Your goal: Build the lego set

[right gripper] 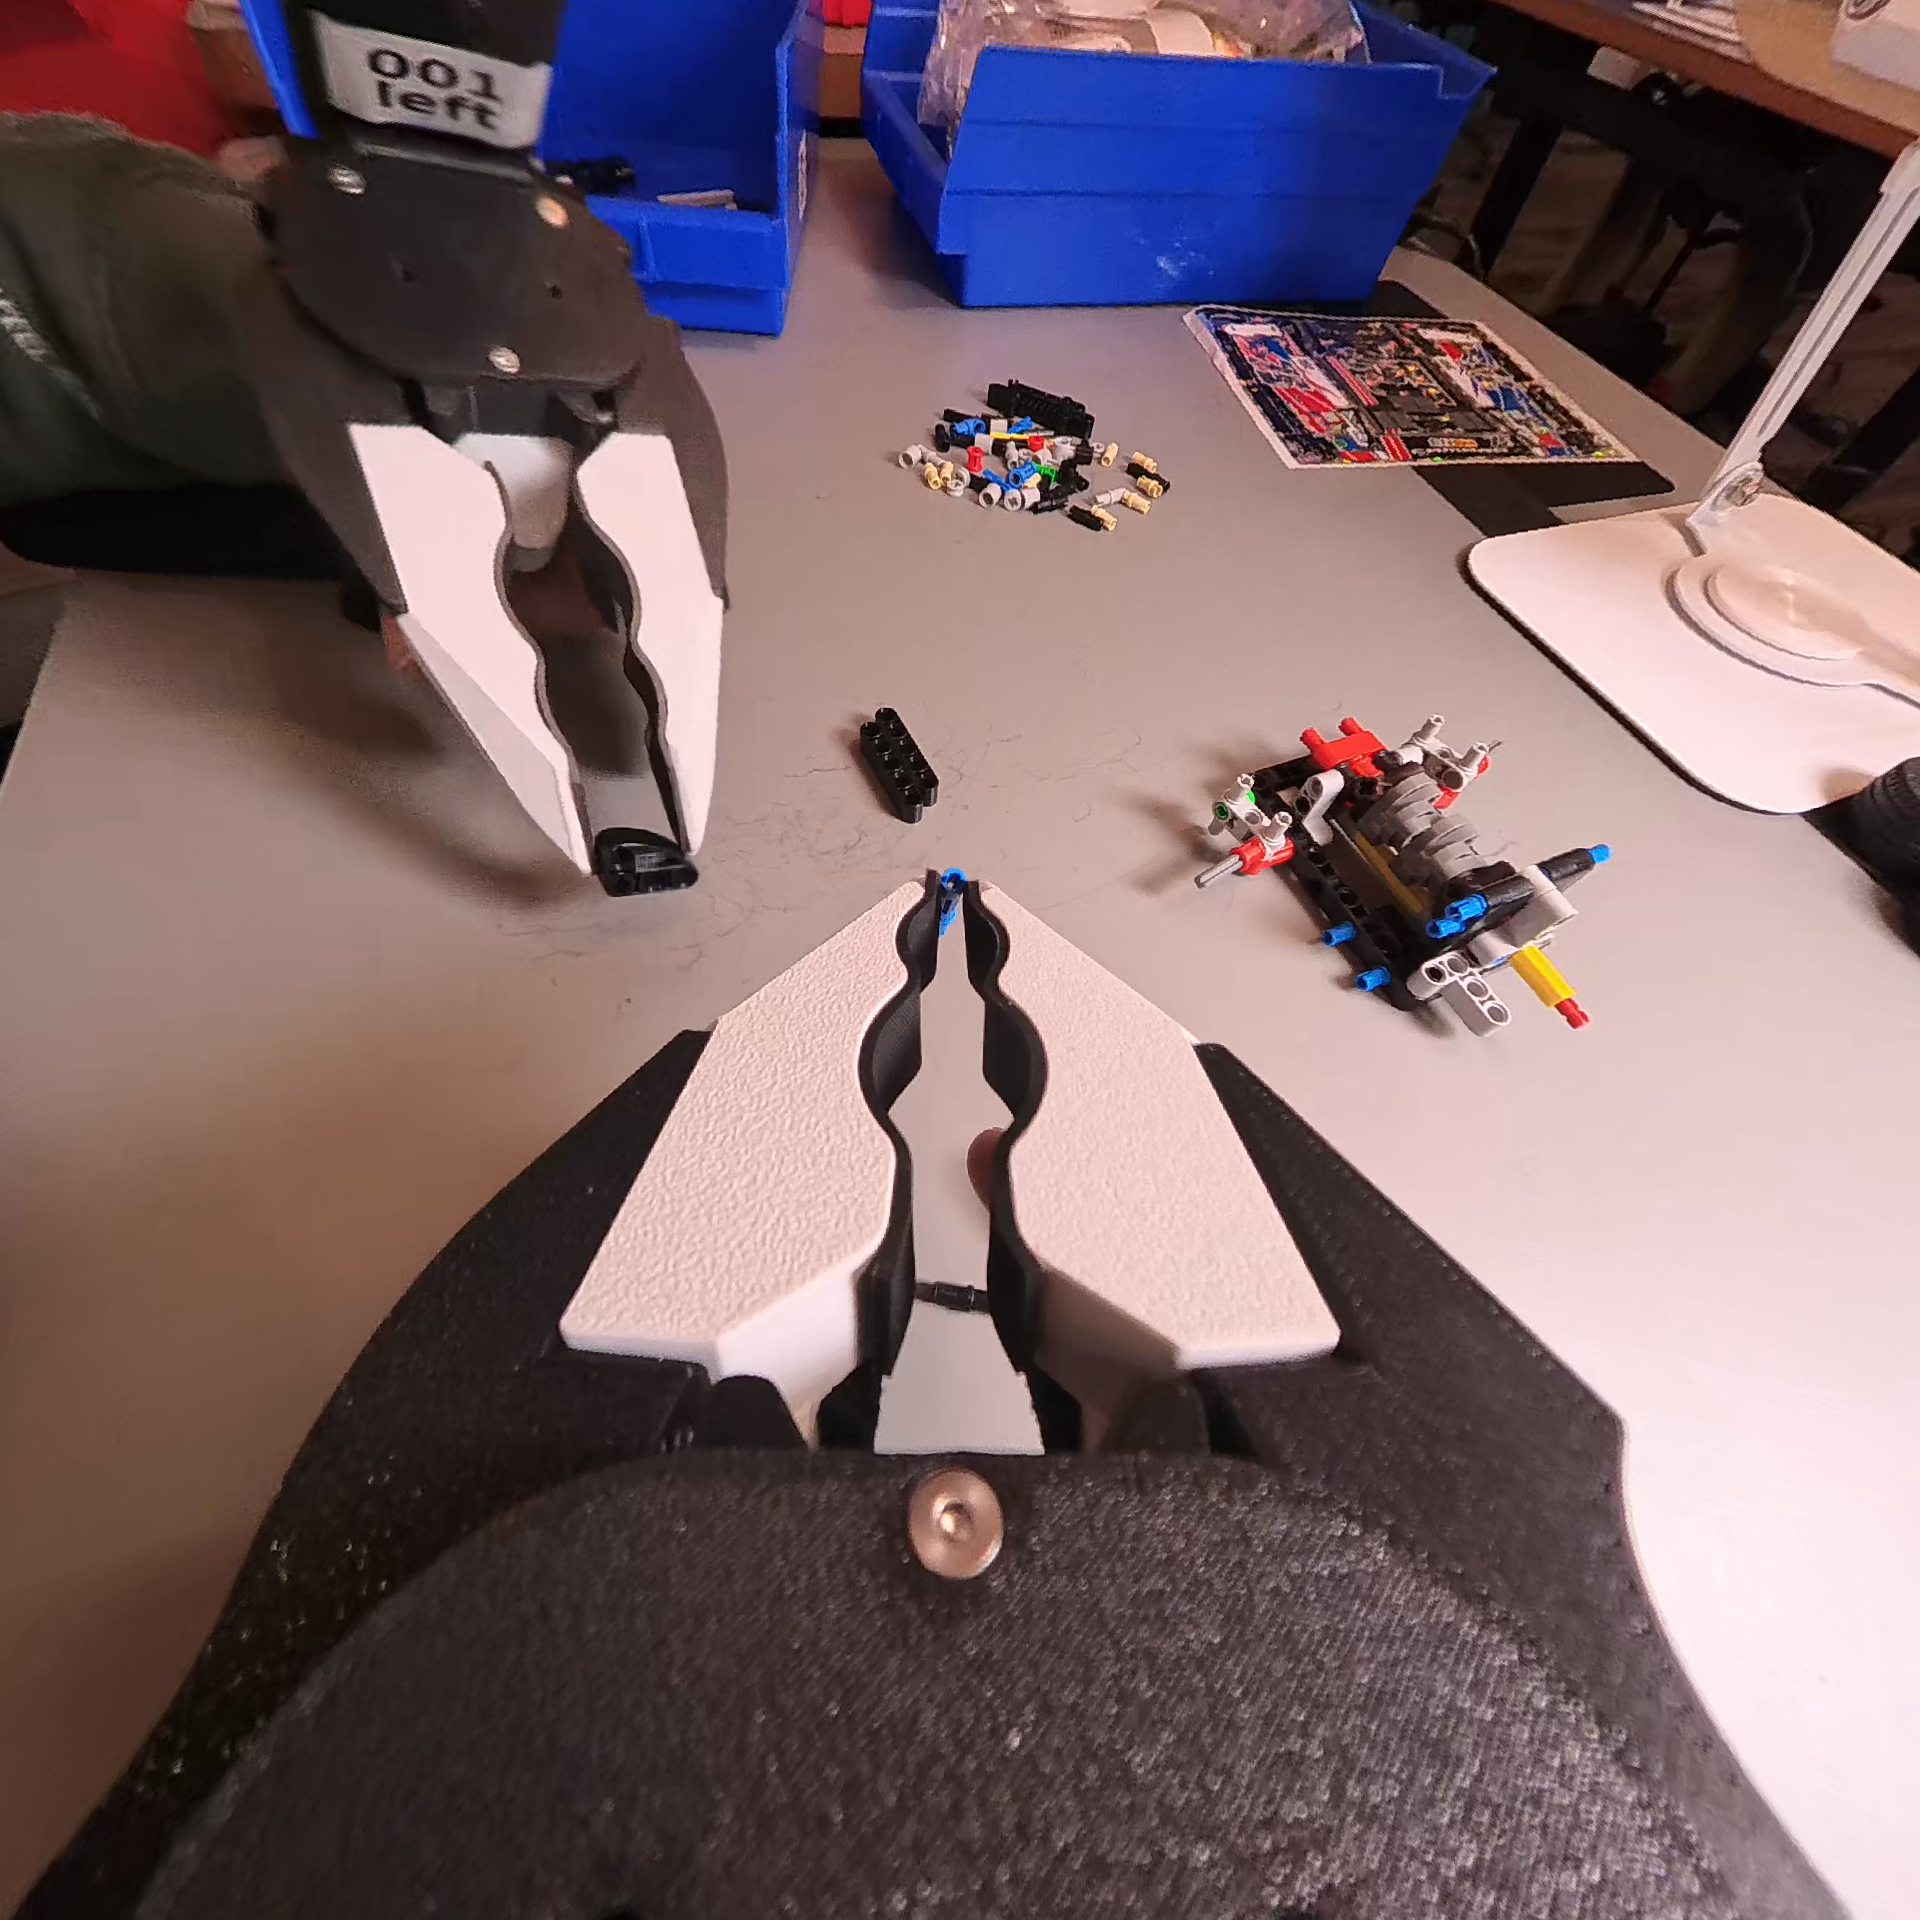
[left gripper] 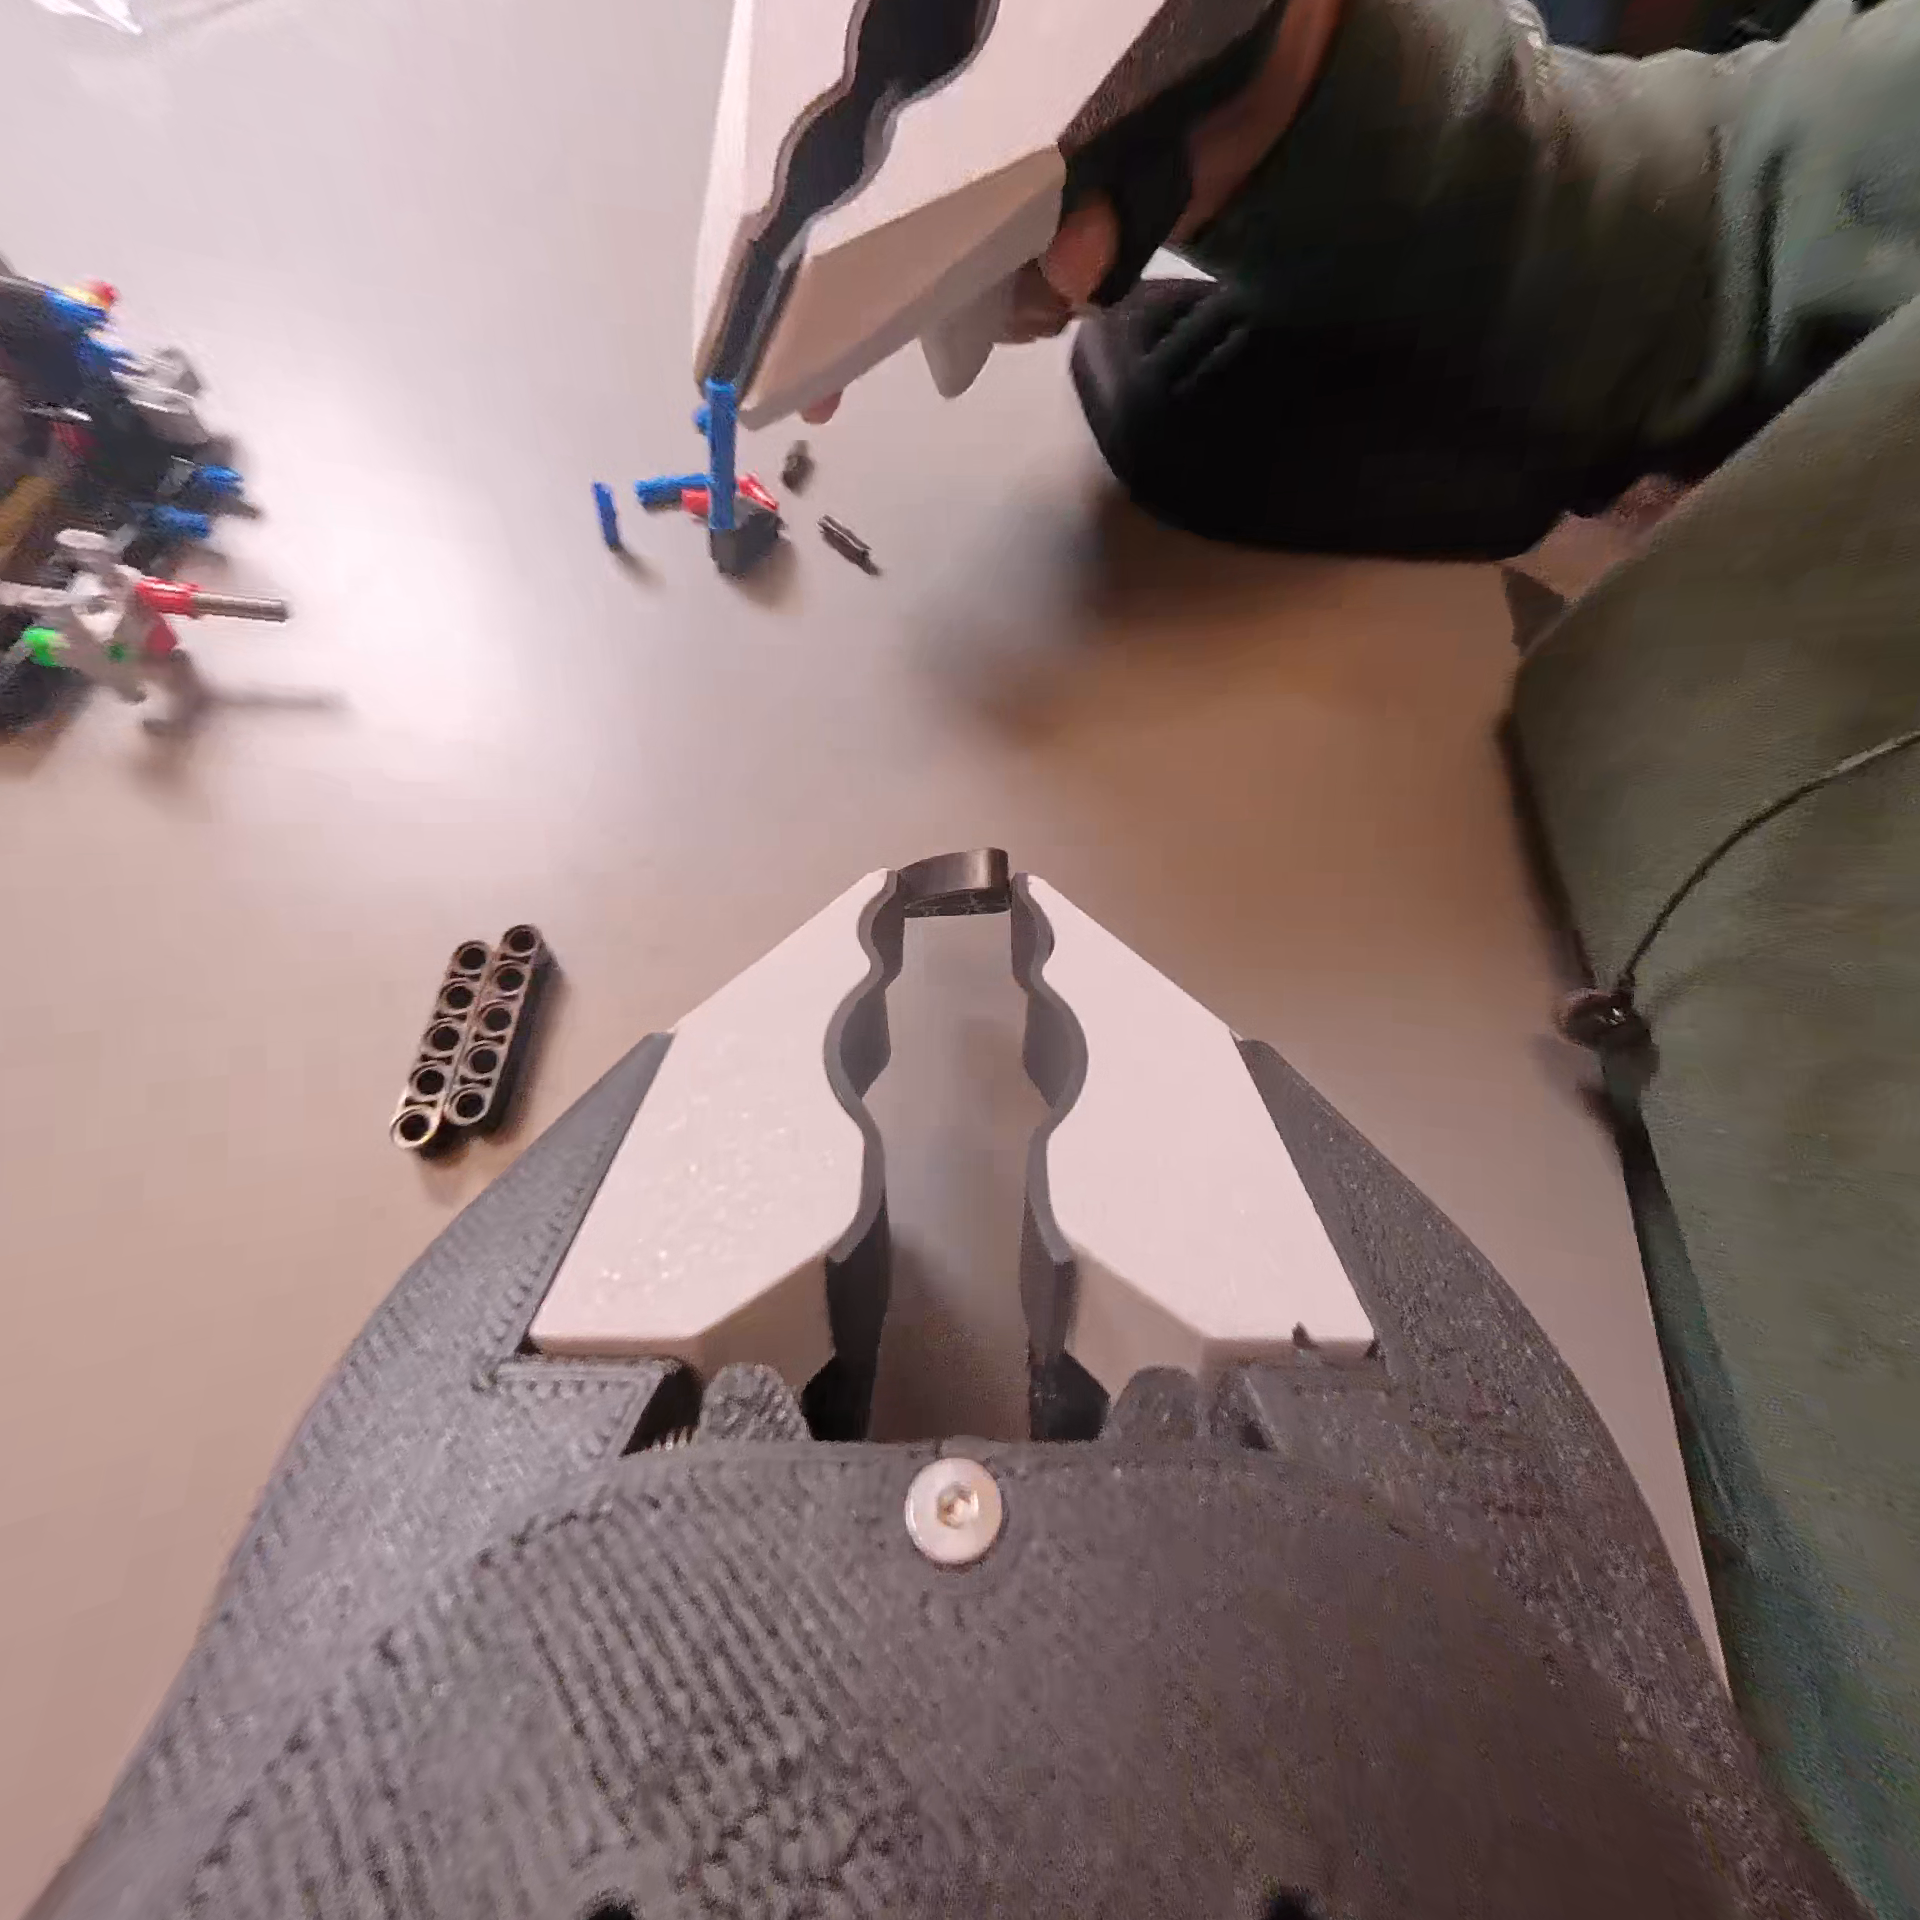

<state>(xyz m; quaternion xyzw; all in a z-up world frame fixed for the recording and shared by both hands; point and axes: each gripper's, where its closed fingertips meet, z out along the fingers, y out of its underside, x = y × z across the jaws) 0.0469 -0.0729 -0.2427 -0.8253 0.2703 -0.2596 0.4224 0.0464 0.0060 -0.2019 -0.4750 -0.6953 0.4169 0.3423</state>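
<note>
My left gripper (left gripper: 954, 883) is shut on a small black rounded lego piece (left gripper: 956, 878) and holds it just above the table; the gripper (right gripper: 636, 847) and the piece (right gripper: 644, 864) also show in the right wrist view. My right gripper (right gripper: 948, 888) is shut on a thin blue piece (right gripper: 949, 896). In the left wrist view this gripper (left gripper: 732, 400) holds the blue piece (left gripper: 717, 447) upright over a small black part (left gripper: 743, 545) on the table. The partly built model (right gripper: 1403, 862) lies to the right; it is blurred at the left edge of the left wrist view (left gripper: 94, 520).
Two black beams (right gripper: 899, 764) lie side by side on the table (right gripper: 312, 1039). Loose blue, red and black pins (left gripper: 665, 490) lie around the upright piece. A pile of small parts (right gripper: 1039, 457), an instruction sheet (right gripper: 1403, 390), blue bins (right gripper: 1143, 208) and a white stand base (right gripper: 1714, 623) stand farther back. The tips of one gripper are about 9 cm away from the tips of the other.
</note>
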